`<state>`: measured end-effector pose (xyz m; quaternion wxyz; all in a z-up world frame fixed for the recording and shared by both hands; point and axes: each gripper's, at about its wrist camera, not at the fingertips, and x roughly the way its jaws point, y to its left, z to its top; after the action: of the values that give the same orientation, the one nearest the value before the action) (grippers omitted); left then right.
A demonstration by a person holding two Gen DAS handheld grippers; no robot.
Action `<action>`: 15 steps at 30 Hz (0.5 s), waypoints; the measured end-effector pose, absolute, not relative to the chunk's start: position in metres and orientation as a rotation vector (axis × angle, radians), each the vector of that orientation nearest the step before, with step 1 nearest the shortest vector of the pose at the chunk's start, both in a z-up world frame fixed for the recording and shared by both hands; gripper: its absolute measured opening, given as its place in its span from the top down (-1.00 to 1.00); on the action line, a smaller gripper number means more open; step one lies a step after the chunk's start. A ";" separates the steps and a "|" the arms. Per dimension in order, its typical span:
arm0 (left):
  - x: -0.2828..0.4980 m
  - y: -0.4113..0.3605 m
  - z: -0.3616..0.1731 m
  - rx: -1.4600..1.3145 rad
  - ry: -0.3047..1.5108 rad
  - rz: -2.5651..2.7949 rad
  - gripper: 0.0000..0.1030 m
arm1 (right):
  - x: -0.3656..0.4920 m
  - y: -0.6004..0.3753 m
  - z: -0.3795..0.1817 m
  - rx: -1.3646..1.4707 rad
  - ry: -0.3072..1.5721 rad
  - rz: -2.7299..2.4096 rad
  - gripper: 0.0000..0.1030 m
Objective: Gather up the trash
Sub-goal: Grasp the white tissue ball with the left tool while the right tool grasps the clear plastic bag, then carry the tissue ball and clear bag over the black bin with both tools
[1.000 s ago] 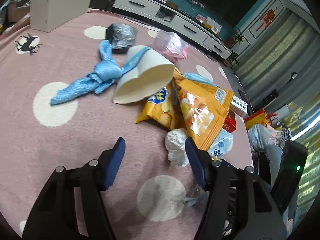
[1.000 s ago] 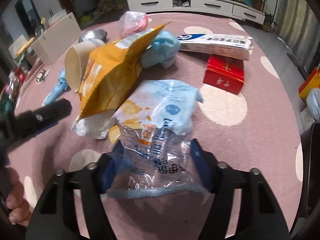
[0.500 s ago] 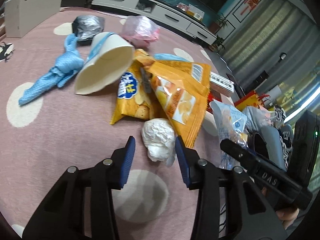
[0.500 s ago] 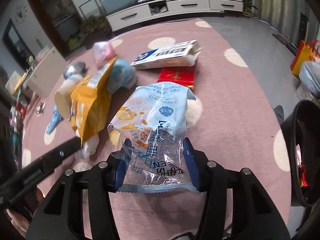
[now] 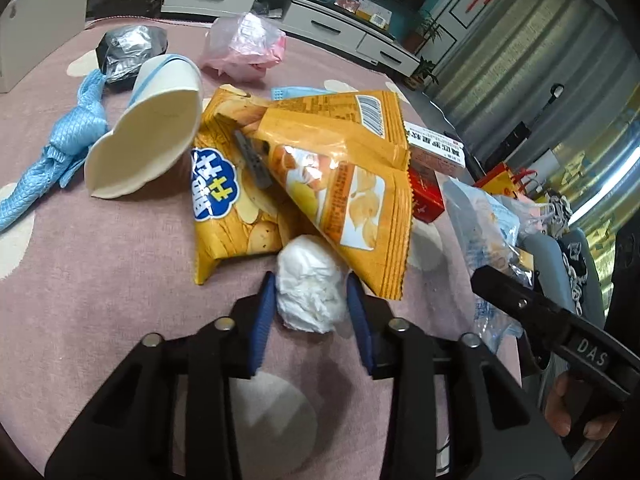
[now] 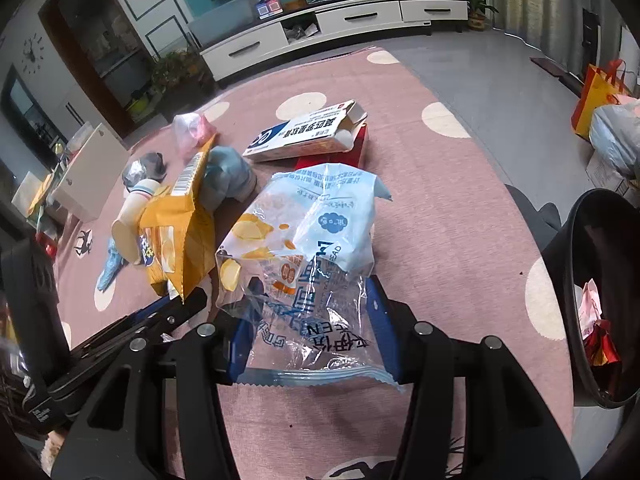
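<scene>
My left gripper has its blue fingers on either side of a crumpled white tissue ball on the pink carpet, touching or almost touching it. Two orange chip bags lie just behind it. My right gripper is shut on a clear and light blue plastic bread wrapper and holds it up above the carpet. The black trash bin stands at the right edge of the right wrist view, with some trash inside.
On the carpet lie a paper cup, a blue cloth, a pink plastic bag, a black foil bag, a white carton and a red box. A white box stands far left.
My left gripper has moved forward and narrowed around the tissue ball. My right gripper has lifted the bread wrapper and swung right, bringing the black bin into view.
</scene>
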<state>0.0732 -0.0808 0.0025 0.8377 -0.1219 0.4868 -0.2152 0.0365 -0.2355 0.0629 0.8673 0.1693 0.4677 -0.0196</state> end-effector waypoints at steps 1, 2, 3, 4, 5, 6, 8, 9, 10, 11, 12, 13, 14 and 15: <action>0.074 -0.081 0.002 -0.264 1.030 -0.455 0.40 | 0.036 -0.236 0.063 0.356 0.977 -0.042 -0.02; 0.074 -0.080 0.001 -0.269 1.026 -0.453 0.44 | 0.036 -0.236 0.064 0.357 0.975 -0.042 -0.02; 0.074 -0.080 0.001 -0.271 1.025 -0.453 0.50 | 0.036 -0.237 0.064 0.357 0.974 -0.042 -0.02; 0.073 -0.079 0.001 -0.273 1.023 -0.449 0.50 | 0.035 -0.237 0.065 0.358 0.972 -0.043 -0.02; 0.071 -0.077 0.001 -0.279 1.020 -0.438 0.51 | 0.035 -0.238 0.065 0.360 0.971 -0.044 -0.02; 0.069 -0.076 0.003 -0.285 1.016 -0.422 0.51 | 0.035 -0.238 0.066 0.361 0.969 -0.046 -0.02; 0.065 -0.073 0.007 -0.287 1.012 -0.408 0.51 | 0.033 -0.238 0.067 0.362 0.965 -0.049 -0.02; 0.063 -0.071 0.008 -0.287 1.011 -0.400 0.51 | 0.032 -0.238 0.068 0.362 0.963 -0.050 -0.02; 0.058 -0.070 0.010 -0.284 1.014 -0.388 0.51 | 0.032 -0.239 0.069 0.362 0.960 -0.052 -0.02; 0.055 -0.069 0.012 -0.280 1.020 -0.375 0.51 | 0.031 -0.239 0.069 0.363 0.958 -0.053 -0.02; 0.051 -0.068 0.014 -0.277 1.025 -0.363 0.51 | 0.030 -0.240 0.070 0.363 0.955 -0.054 -0.02; 0.048 -0.067 0.016 -0.275 1.028 -0.360 0.51 | 0.029 -0.240 0.071 0.362 0.952 -0.054 -0.02; 0.046 -0.066 0.018 -0.271 1.030 -0.360 0.51 | 0.029 -0.240 0.073 0.360 0.948 -0.055 -0.02; 0.043 -0.066 0.020 -0.268 1.030 -0.361 0.51 | 0.028 -0.240 0.074 0.359 0.945 -0.055 -0.02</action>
<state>0.0430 -0.0655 0.0204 0.8463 -0.1268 0.4884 -0.1710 0.0280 -0.2397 0.0738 0.8746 0.1719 0.4526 -0.0266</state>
